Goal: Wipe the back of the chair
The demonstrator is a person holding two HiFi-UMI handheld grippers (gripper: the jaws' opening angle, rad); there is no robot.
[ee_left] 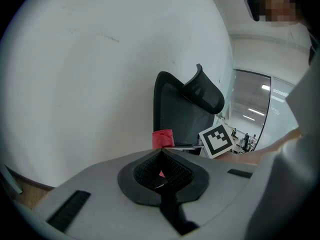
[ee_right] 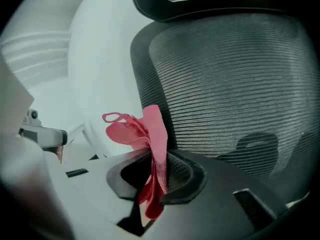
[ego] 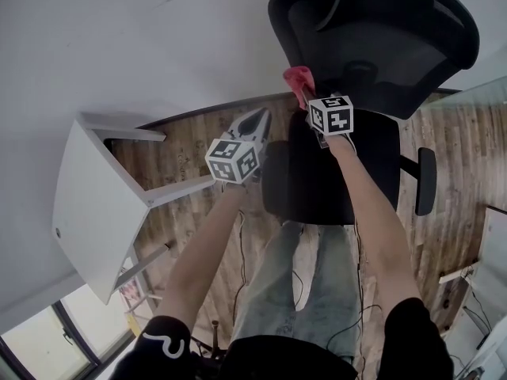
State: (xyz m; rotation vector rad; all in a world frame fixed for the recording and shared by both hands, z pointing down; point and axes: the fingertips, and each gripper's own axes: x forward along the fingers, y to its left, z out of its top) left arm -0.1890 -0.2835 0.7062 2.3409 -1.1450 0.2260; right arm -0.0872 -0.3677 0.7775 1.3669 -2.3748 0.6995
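The right tool (ee_right: 154, 170) pinches a red cloth (ee_right: 142, 131) between its jaws; the cloth bunches just beside the left edge of the chair's mesh back (ee_right: 235, 79); the left tool (ee_left: 161, 169) hangs apart, jaws together, empty.

bright, even light; fisheye-curved, dark edges

My left gripper (ee_left: 161, 156), jaws together with nothing held, faced the black mesh chair (ee_left: 175, 114) against a white wall (ee_left: 100, 74); beside the chair's back I saw a red cloth (ee_left: 162, 138) and the right gripper's marker cube (ee_left: 217, 141).
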